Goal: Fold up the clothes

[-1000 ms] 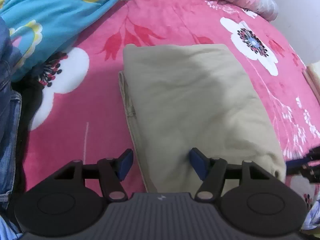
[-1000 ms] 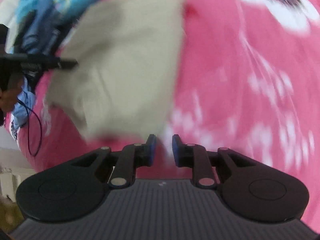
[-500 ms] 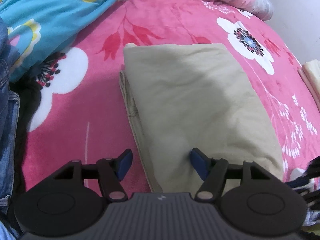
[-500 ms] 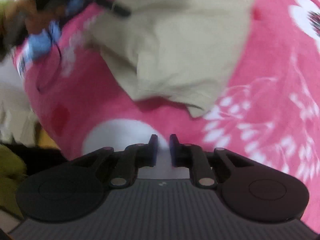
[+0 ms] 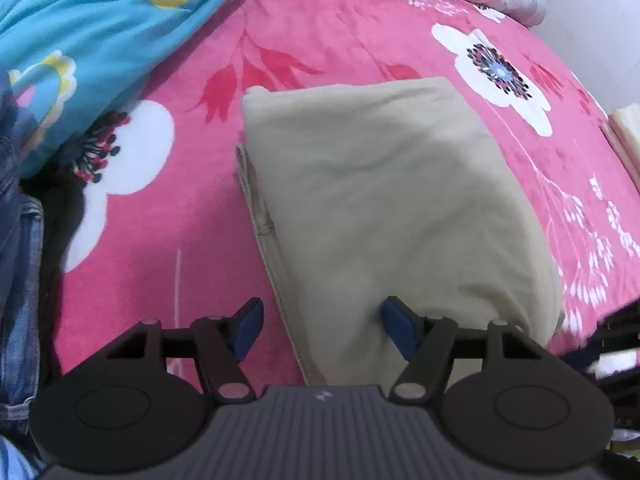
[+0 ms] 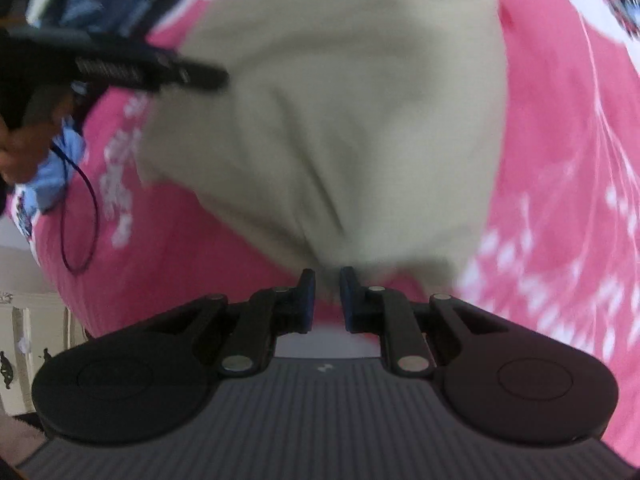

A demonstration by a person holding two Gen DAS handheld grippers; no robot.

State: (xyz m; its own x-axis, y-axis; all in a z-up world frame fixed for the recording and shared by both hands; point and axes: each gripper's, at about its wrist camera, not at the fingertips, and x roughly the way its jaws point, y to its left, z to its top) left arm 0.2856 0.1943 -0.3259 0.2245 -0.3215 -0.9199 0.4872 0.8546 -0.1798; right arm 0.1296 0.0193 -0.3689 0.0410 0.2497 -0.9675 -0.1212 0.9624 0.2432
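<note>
Blue-padded left gripper [image 5: 322, 326], jaws spread wide and holding nothing, straddles the near edge of one folded beige cloth garment [image 5: 384, 216], probably to pin it. Right gripper [image 6: 327, 296], jaws nearly closed, meets the garment's hem at 12 o'clock; whether it pinches fabric cannot be told. One pink floral blanket [image 5: 168, 280] lies beneath; one turquoise quilt [image 5: 80, 20] lies at 10 o'clock.

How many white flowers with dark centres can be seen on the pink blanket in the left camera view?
2: one flower left of the beige cloth, beside the blue quilt; one flower at the far right. Others may be hidden under cloth.
</note>
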